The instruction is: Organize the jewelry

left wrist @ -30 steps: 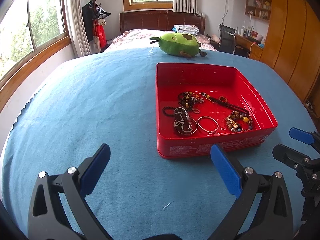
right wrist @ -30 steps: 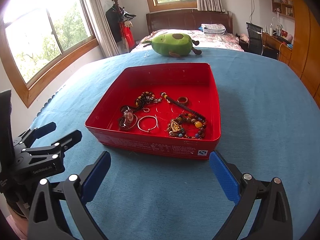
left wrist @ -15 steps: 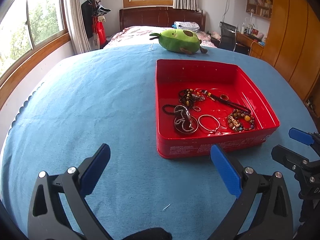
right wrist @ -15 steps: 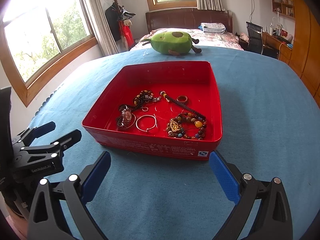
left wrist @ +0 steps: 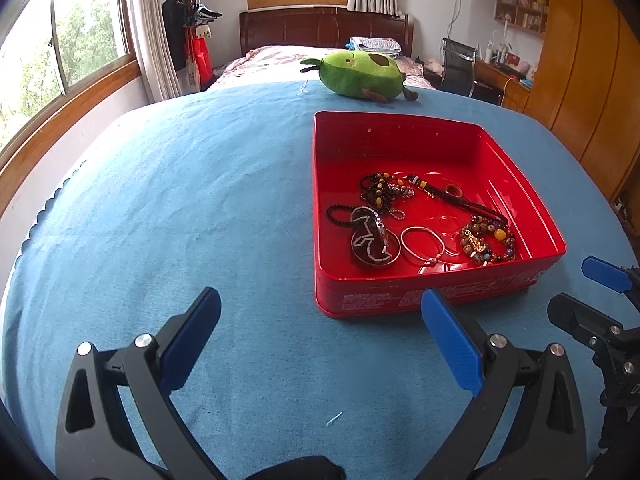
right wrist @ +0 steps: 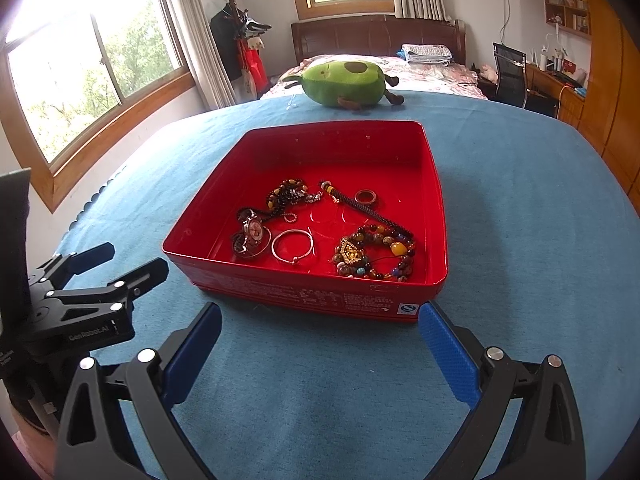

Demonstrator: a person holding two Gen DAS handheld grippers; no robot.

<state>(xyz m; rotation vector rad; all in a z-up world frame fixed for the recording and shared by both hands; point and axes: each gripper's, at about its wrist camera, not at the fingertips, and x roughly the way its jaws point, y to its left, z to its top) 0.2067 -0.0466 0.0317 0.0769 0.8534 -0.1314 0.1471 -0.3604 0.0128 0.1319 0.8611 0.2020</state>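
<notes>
A red tin box (left wrist: 400,300) (right wrist: 304,292) sits on the blue cloth and holds the jewelry: a dark patterned bangle (left wrist: 370,240), a silver bangle (left wrist: 420,242) (right wrist: 292,245), a colourful bead bracelet (left wrist: 486,240) (right wrist: 374,254), a dark bead necklace (left wrist: 380,192) (right wrist: 288,196), a black cord (right wrist: 368,210) and a small ring (right wrist: 366,197). My left gripper (left wrist: 320,332) is open and empty, in front of the box's near left corner; it also shows in the right wrist view (right wrist: 120,264). My right gripper (right wrist: 320,344) is open and empty before the box's near wall; it also shows in the left wrist view (left wrist: 588,292).
A green avocado plush toy (left wrist: 360,74) (right wrist: 344,82) lies on the blue table cloth (left wrist: 180,200) behind the box. A small white thread (left wrist: 334,419) lies near my left gripper. A bed, a window wall on the left and wooden cabinets on the right surround the table.
Both grippers have risen a little and tilted down, so the box's inside shows more fully. The box and the jewelry have not moved. Both grippers stay open.
</notes>
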